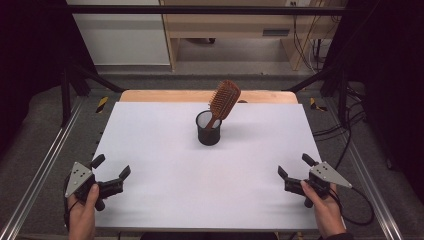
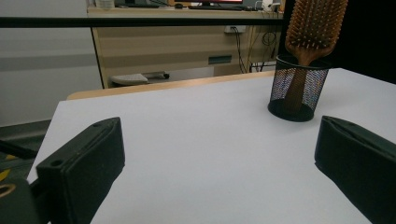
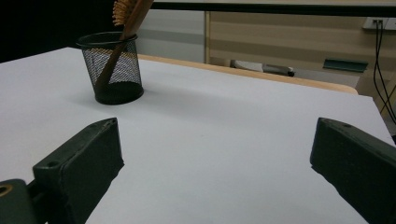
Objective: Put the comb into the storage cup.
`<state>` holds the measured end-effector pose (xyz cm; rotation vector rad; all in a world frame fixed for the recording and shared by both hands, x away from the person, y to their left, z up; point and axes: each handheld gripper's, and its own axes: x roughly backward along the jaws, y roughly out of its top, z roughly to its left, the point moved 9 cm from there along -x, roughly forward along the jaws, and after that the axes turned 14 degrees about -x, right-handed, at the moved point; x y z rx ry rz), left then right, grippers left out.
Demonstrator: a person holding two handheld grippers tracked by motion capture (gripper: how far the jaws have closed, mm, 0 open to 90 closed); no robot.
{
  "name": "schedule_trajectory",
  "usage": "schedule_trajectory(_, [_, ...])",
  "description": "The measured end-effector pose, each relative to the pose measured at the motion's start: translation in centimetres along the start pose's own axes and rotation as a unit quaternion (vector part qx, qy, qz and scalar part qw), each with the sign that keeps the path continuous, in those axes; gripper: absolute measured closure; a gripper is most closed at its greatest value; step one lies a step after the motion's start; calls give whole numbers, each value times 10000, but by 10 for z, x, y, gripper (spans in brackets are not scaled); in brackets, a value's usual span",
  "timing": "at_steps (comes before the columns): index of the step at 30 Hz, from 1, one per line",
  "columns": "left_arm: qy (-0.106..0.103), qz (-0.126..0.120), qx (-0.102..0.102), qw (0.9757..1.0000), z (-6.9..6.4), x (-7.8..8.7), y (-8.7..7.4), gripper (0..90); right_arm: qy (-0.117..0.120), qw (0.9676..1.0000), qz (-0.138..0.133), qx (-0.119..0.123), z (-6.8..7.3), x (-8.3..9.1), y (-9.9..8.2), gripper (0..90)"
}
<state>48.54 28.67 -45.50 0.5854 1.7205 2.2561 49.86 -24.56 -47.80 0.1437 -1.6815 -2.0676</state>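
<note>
Wooden paddle hairbrush (image 1: 224, 100), handle down in a black wire-mesh cup (image 1: 208, 131), head tilted up and to the right above the rim, bristles showing in the left gripper view. Cup upright on the white table top (image 1: 165, 185), toward the far middle, well apart from either near corner.

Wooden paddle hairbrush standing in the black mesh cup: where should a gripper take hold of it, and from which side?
Probably the neck of the wooden paddle hairbrush, just above the rim of the black mesh cup. Its handle sits inside the cup, and the head leans up to the right. Come from above, jaws closing across the narrow neck, then lift along the lean.
</note>
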Motion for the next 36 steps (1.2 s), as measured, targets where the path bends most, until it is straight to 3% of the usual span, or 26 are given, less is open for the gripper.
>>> schedule_trajectory(17, [-88,-64,33,9999,-4,-1,1,17,79,9999,36,75,8,-6,-3,24])
schedule_trajectory(36, [-142,-163,24,9998,-8,-4,5,16,186,9992,-94,332,20,-16,-4,31])
